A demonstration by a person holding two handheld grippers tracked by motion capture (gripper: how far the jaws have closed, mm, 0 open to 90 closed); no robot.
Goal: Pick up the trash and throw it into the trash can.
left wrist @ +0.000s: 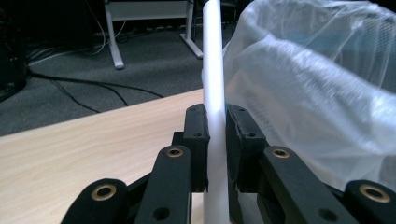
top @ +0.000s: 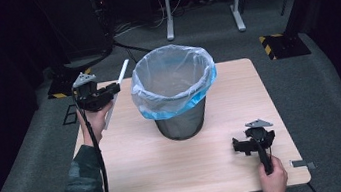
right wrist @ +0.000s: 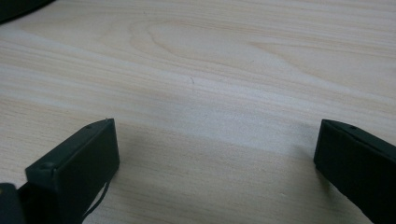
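Looking down from the high view: left gripper [top: 107,92] raised at the desk's [top: 168,167] left edge, clamped on a long white tube [top: 118,88] that slants up past the wire-mesh bin [top: 182,124]. Bin near the desk's middle, lined with a clear bag [top: 173,78] folded over the rim, blue at the hem. Right gripper [top: 246,145] resting low on the desk, near the right front, well apart from the bin.

Turning to the left gripper view: tube [left wrist: 215,70] upright between the jaws, both pads pressed on it, bag [left wrist: 317,84] just beside on the right. Possibly rolled paper rather than plastic; hard to tell from here.

Moving to the right gripper view: jaws wide apart, nothing between them, bare wood grain of the desk [right wrist: 210,70] beneath.

Judging the step: carrying the tube to the bin. Best done by lifting the lower end above the rim before swinging across, keeping clear of the loose bag, tipping the tube end-first into the opening, and releasing once over the middle.
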